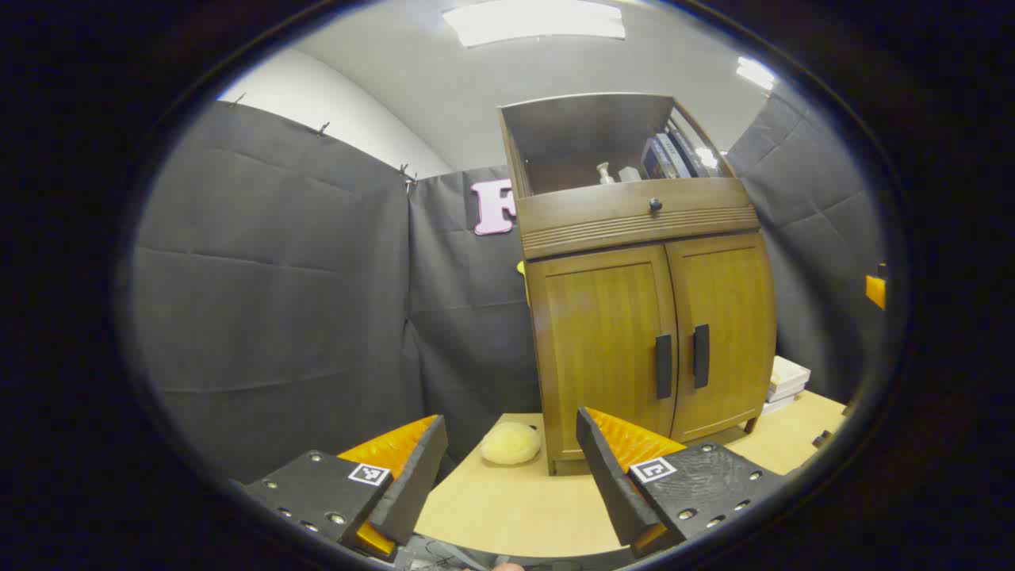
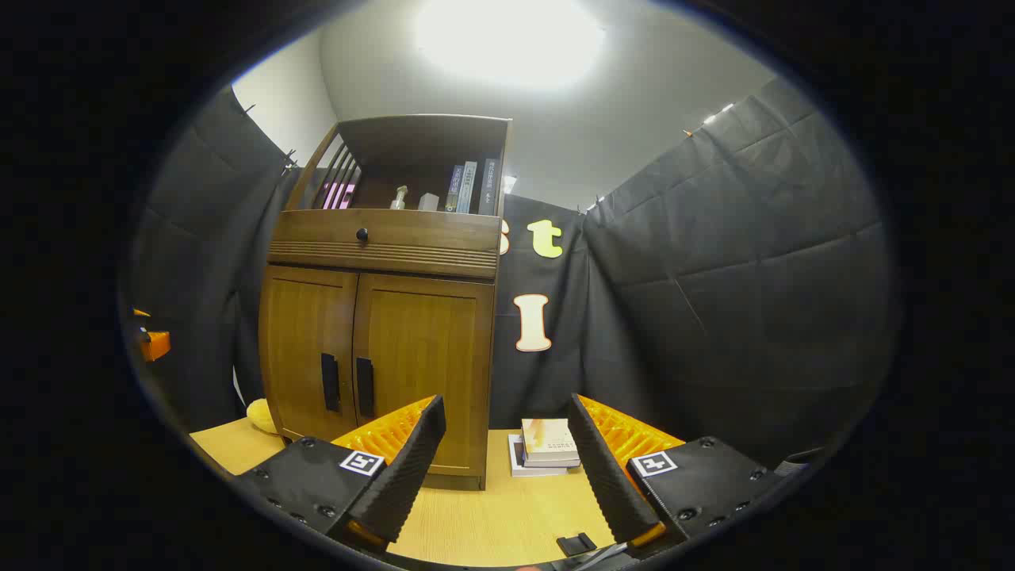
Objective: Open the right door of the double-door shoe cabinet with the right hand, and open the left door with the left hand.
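**Both cabinet doors closed, both grippers spread wide and holding nothing**

In the left gripper view, the left gripper [image 1: 507,468] has its fingers set wide apart with only bare table [image 1: 507,507] between them. Just beyond the gap, a little to its left finger's side, lies a pale yellow sponge [image 1: 511,442] beside the cabinet's foot. Ahead and to the right of the fingers stands the shoe cabinet [image 1: 646,317], well apart from them. Its left door [image 1: 603,349] and right door [image 1: 721,333] are both closed, their dark handles [image 1: 680,361] side by side at the middle seam.

In the right gripper view, the cabinet stands ahead and left of the right gripper [image 2: 507,464], whose fingers are likewise spread wide and empty. Its left finger overlaps the lower corner of the right door in the picture; whether it touches cannot be told. Between the fingers, farther back, a stack of books [image 2: 547,446] rests on the table.
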The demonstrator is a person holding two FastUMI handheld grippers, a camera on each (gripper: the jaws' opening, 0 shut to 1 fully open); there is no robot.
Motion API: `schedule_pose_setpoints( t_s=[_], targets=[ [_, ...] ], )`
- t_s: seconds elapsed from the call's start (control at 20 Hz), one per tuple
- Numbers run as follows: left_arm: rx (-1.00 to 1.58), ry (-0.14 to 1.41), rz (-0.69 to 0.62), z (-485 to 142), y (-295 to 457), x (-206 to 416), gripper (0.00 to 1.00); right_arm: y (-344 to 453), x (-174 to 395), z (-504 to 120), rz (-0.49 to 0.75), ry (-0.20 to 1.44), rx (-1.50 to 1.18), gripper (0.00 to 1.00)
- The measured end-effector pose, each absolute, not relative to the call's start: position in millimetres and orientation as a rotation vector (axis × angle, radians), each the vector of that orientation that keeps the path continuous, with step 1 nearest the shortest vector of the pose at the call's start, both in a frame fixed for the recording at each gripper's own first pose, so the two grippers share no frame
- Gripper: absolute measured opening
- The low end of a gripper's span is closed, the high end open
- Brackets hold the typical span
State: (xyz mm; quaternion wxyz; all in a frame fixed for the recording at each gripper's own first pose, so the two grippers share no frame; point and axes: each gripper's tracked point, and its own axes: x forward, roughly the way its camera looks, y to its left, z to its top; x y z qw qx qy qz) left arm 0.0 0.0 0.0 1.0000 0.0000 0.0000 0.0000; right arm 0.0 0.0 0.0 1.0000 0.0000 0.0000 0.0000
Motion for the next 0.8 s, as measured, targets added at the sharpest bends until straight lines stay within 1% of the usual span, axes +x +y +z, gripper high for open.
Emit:
schedule_pose_setpoints(
  t_s=[0.8],
  targets=[
    [0.016, -0.017, -0.02, 5.8, -2.4, 0.1, 0.96, 15.8, 15.2, -1.0, 0.033, 0.001, 0.005, 0.97]
  ],
)
